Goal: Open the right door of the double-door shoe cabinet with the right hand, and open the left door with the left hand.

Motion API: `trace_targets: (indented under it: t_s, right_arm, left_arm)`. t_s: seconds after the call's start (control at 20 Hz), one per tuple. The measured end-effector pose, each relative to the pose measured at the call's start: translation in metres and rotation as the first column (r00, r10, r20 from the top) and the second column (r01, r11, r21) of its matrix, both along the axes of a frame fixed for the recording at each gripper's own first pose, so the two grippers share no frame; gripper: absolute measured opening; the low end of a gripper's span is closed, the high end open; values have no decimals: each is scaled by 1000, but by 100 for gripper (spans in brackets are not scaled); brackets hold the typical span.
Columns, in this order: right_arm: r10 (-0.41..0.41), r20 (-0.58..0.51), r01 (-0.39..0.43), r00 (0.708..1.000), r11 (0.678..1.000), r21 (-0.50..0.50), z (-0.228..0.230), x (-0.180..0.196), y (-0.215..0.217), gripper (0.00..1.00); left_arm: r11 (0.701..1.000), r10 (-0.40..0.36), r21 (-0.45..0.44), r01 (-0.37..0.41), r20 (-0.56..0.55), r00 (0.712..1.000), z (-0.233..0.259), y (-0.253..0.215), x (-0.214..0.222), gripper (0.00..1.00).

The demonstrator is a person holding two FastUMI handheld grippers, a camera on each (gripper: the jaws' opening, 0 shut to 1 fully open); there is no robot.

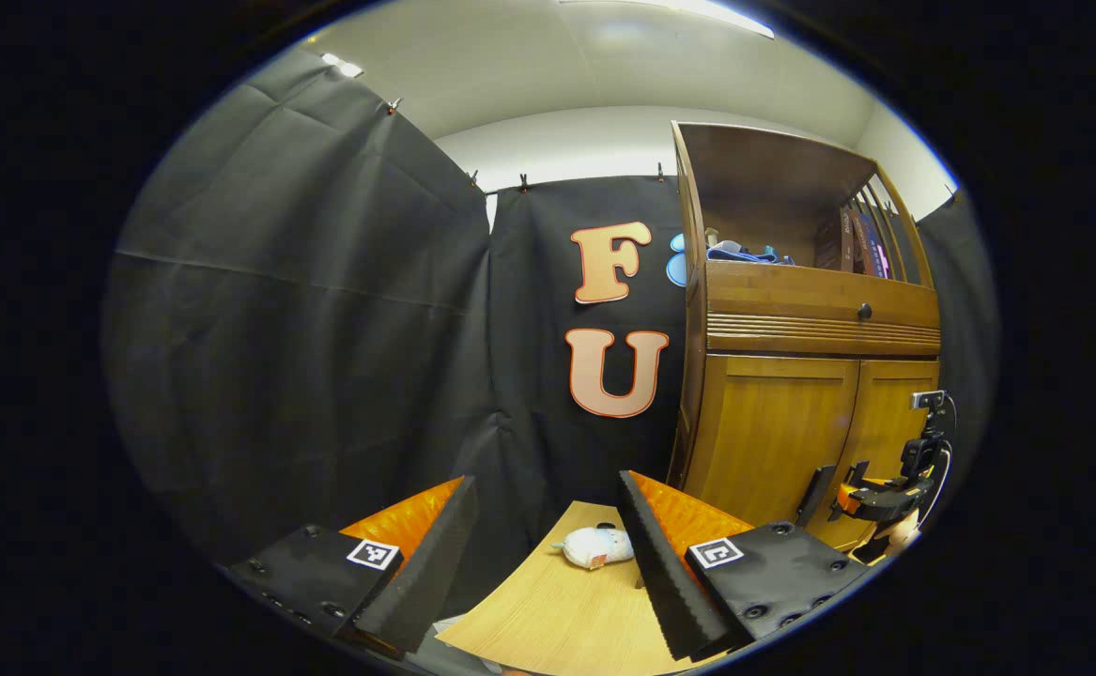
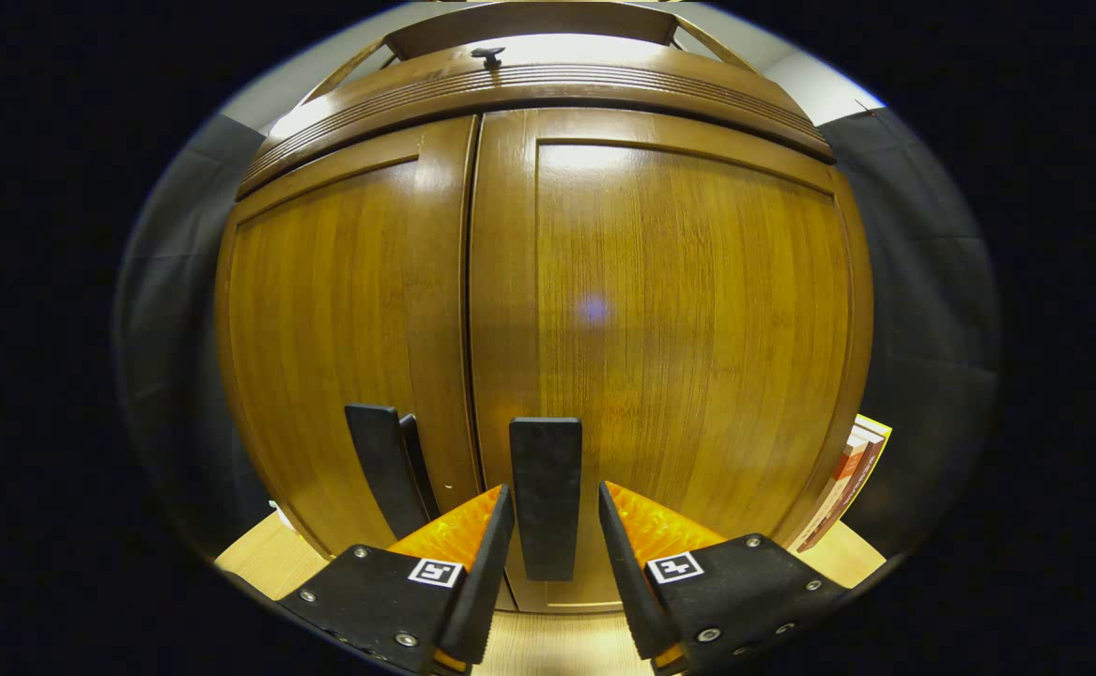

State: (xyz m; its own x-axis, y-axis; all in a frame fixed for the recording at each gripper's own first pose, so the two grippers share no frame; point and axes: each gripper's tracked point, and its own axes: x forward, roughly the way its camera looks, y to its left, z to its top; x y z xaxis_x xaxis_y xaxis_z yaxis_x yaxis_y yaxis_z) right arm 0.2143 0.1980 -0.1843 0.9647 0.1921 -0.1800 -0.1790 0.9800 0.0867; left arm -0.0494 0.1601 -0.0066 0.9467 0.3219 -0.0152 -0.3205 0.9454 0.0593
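Note:
The wooden shoe cabinet (image 2: 698, 310) fills the right gripper view, both doors closed. The right door's dark upright handle (image 2: 546, 498) stands between the fingers of my right gripper (image 2: 555, 488), which is open with narrow gaps on each side of it. The left door's handle (image 2: 383, 469) is just to the left. In the left gripper view the cabinet (image 1: 773, 432) stands at the right, and the right gripper (image 1: 876, 493) shows at its doors. My left gripper (image 1: 546, 479) is wide open and holds nothing, well back from the cabinet.
A light wooden table top (image 1: 548, 610) lies below the left gripper, with a small white plush toy (image 1: 594, 546) on it. A drawer with a knob (image 1: 864, 311) and an open shelf holding blue items (image 1: 740, 252) sit above the doors. Books (image 2: 853, 469) lean beside the cabinet.

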Motion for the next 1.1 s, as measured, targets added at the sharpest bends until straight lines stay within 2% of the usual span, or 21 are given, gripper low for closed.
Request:
trace_targets:
  t_s: [0.1, 0.2, 0.3, 0.35, 0.4, 0.6, 0.8, 1.1]
  right_arm:
    - [-1, -9, 1, 1000, 1000, 1, -4, 2, 1, 50]
    - [5, -17, -5, 1000, 1000, 9, -7, 1, 4, 45]
    - [1, -17, -1, 1000, 1000, 20, -6, 1, 4, 38]
    - [3, -21, -3, 1000, 1000, 20, -8, 2, 4, 37]
    - [5, -19, -4, 1000, 1000, 22, -6, 1, 4, 36]
    - [6, -33, -5, 999, 999, 36, -9, -6, 4, 31]
    - [16, -25, -15, 1000, 999, 32, -9, -17, 1, 27]
    - [52, -12, -52, 999, 999, 3, -8, -45, -14, 27]
  left_arm:
    - [1000, 6, -3, -6, -3, 1000, -2, 4, 2, 99]
    - [1000, 6, -5, -6, -6, 1000, -4, 3, 5, 94]
    - [1000, 3, -3, -3, -8, 1000, -5, -1, 5, 94]
    - [1000, 1, -1, -1, -7, 1000, -6, -2, 5, 94]
    - [1000, 0, 1, 0, -4, 1000, -4, -3, 5, 99]
    - [1000, 1, 2, -1, 3, 1000, -3, -6, 0, 94]
    - [1000, 2, 1, -2, 7, 1000, -1, -9, -3, 94]
    - [1000, -10, -7, 11, 14, 1000, -2, -21, -15, 94]
